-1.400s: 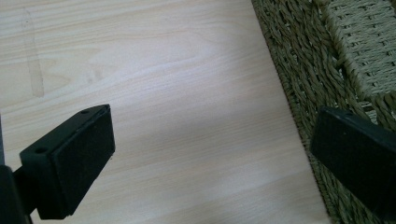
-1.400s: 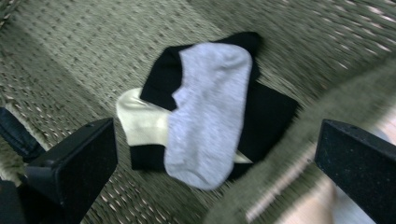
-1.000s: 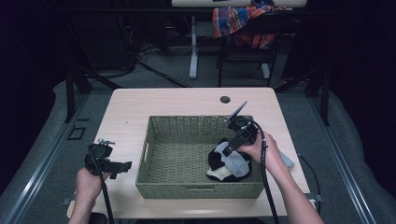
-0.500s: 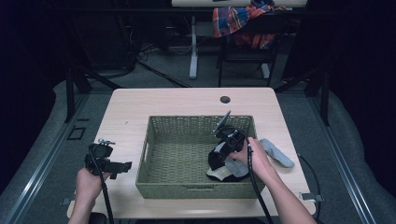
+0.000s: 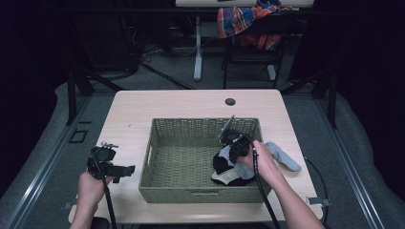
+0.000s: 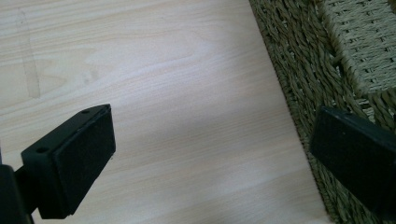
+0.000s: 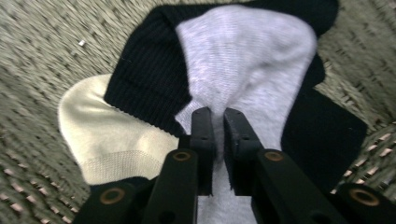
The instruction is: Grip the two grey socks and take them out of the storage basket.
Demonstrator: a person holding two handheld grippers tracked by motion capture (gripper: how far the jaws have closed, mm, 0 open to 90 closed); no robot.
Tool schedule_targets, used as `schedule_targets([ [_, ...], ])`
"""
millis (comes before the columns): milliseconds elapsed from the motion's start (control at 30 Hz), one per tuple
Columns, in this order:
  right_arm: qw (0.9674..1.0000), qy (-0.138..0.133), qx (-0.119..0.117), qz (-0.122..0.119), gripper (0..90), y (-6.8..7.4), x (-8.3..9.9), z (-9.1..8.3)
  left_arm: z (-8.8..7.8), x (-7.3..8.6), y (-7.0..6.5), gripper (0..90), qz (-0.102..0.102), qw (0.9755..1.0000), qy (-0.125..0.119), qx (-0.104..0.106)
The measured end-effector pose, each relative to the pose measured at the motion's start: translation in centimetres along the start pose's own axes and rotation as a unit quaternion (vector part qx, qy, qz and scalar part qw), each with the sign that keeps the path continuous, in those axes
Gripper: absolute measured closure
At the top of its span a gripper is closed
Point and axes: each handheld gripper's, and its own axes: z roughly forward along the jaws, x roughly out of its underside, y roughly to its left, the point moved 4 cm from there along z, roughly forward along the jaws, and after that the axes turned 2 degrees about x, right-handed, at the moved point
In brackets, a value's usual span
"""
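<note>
In the lower right of the high view, the right gripper [image 5: 228,153] dips into a woven basket [image 5: 162,187] on a pale wooden table [image 5: 186,104], its jaws having just been closing and now pinched on a fold of a light grey sock [image 7: 243,60]. In the right gripper view the sock fills the centre of the frame, lying over a black sock [image 7: 144,79] and beside a cream sock [image 7: 107,135] at lower left. Another grey sock [image 5: 284,156] lies on the table just right of the basket. At lower left of the high view, the left gripper [image 5: 111,166] hangs over bare tabletop beside the basket, jaws spread wide and gripping nothing.
</note>
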Motion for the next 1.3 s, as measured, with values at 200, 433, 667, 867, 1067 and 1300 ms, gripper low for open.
schedule_targets([
  [200, 0.9995, -0.031, -0.004, 0.005, 85.6, -0.1, 0.2, -2.2, 0.0, 0.0, 0.0, 0.8, 0.001, 1.0, -0.001, 0.0],
  [433, 0.9979, -0.064, -0.004, 0.001, 85.8, 0.4, -0.1, -4.4, 0.0, 0.0, -0.1, 0.7, 0.0, 1.0, -0.002, -0.001],
  [667, 0.9968, -0.079, -0.005, -0.004, 85.8, 0.4, 0.1, -6.2, 0.2, -0.2, -0.2, 0.7, 0.002, 1.0, -0.003, -0.002],
  [867, 0.9943, -0.106, -0.005, -0.009, 85.8, 0.6, 0.2, -8.2, 0.1, -0.2, -0.2, 0.8, 0.002, 1.0, -0.003, 0.0],
  [1067, 0.9918, -0.127, -0.003, -0.004, 85.7, 0.4, 0.3, -9.7, 0.1, -0.1, -0.2, 0.8, -0.001, 1.0, -0.005, -0.002],
  [1300, 0.9899, -0.141, 0.006, 0.004, 85.7, 0.0, 0.9, -11.3, 0.1, -0.1, -0.2, 0.8, 0.001, 1.0, -0.002, -0.002],
])
